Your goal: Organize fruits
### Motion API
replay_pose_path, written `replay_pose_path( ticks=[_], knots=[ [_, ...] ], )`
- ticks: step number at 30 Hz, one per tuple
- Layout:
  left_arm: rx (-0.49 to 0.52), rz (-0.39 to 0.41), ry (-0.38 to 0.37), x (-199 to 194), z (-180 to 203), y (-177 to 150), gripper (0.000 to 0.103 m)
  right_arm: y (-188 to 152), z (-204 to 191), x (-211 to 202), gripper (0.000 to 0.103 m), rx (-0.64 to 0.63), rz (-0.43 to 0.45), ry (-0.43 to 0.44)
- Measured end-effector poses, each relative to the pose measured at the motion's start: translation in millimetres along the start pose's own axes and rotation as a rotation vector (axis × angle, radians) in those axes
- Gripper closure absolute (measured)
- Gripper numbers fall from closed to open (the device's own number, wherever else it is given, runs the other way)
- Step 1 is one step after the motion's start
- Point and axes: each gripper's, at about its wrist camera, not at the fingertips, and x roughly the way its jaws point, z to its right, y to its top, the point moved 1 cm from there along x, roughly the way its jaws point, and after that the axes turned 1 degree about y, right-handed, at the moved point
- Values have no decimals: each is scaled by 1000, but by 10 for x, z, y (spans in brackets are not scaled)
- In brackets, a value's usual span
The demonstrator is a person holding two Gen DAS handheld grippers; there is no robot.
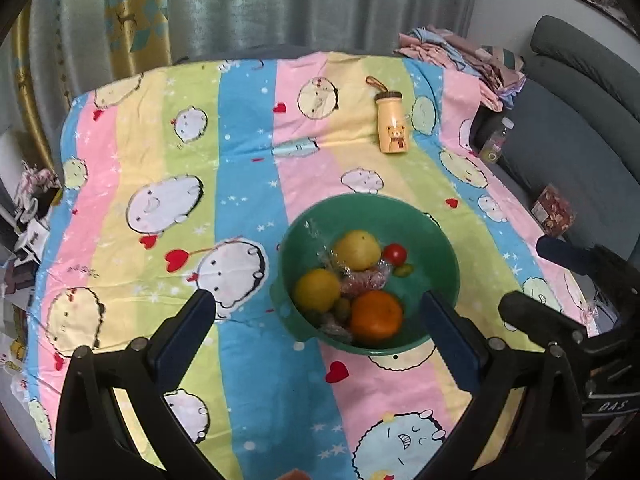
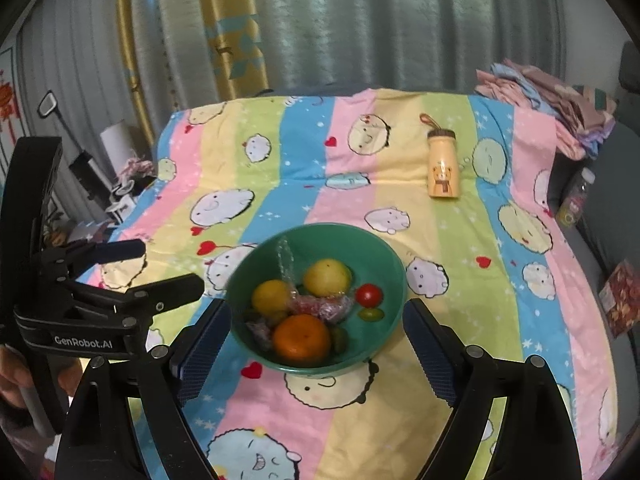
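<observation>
The bowl of fruit is seen just beyond both released tools: left, right, nothing grasped.

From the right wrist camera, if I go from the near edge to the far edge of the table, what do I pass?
Orange → red tomato → yellow bear bottle → folded cloth pile at the far corner. The fruit sits in the green bowl.

Soft, even daylight is diffused through the curtains; fisheye edges are bent and vignetted, detail slightly blurred.
</observation>
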Motion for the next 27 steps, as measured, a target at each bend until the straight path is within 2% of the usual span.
replay_pose_path(
  ticks=[11,27],
  knots=[
    [5,37,47,-252,44,104,1,92,-56,-260,15,-22,35,3],
    [9,62,85,-344,30,113,1,114,-101,-267,15,-31,34,9]
  ],
)
